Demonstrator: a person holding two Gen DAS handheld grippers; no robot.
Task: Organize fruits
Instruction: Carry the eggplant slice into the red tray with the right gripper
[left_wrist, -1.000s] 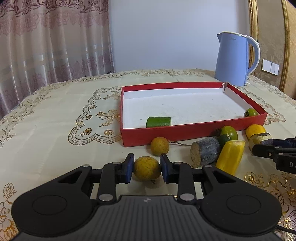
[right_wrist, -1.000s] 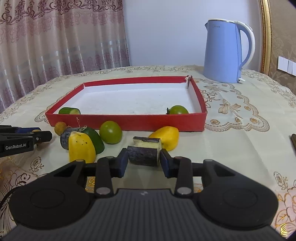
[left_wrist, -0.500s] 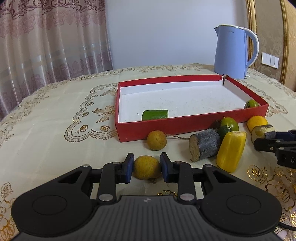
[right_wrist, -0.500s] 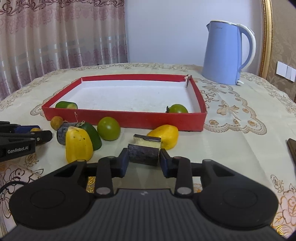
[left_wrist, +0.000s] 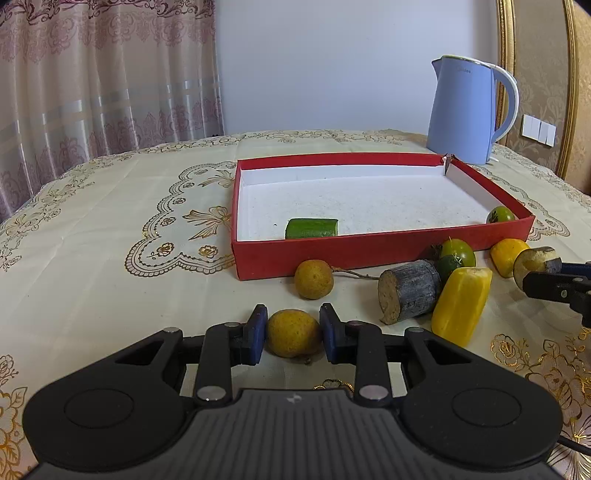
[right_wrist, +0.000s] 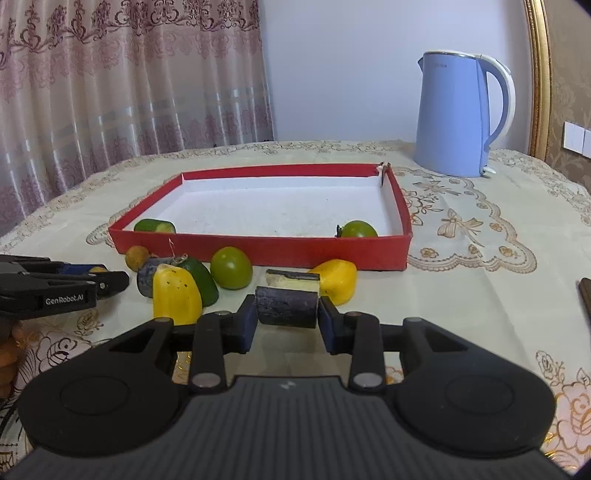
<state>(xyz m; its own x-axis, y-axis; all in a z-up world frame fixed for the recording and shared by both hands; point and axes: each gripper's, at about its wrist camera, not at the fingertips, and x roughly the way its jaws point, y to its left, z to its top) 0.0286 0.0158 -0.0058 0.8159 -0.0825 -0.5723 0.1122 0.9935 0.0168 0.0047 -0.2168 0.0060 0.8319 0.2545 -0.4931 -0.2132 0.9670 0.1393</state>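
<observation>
My left gripper (left_wrist: 293, 334) is shut on a small round yellow-brown fruit (left_wrist: 293, 333) and holds it above the tablecloth. My right gripper (right_wrist: 287, 319) is shut on a dark sugarcane piece (right_wrist: 287, 308), lifted off the table. The red tray (left_wrist: 369, 251) holds a cucumber piece (left_wrist: 312, 228) and a green tomato (left_wrist: 500, 215). In front of the tray lie another round brown fruit (left_wrist: 314, 278), a sugarcane stub (left_wrist: 408, 295), a yellow pepper piece (left_wrist: 461, 302), a green tomato (left_wrist: 458, 253) and a yellow piece (left_wrist: 508, 254).
A blue kettle (left_wrist: 469, 110) stands behind the tray's far right corner. The right gripper shows at the right edge of the left wrist view (left_wrist: 557, 288). The left gripper shows at the left of the right wrist view (right_wrist: 62, 286). Curtains hang behind the table.
Both grippers have risen with their pieces: the round fruit and the sugarcane piece now sit higher over the cloth. The tray looks farther below.
</observation>
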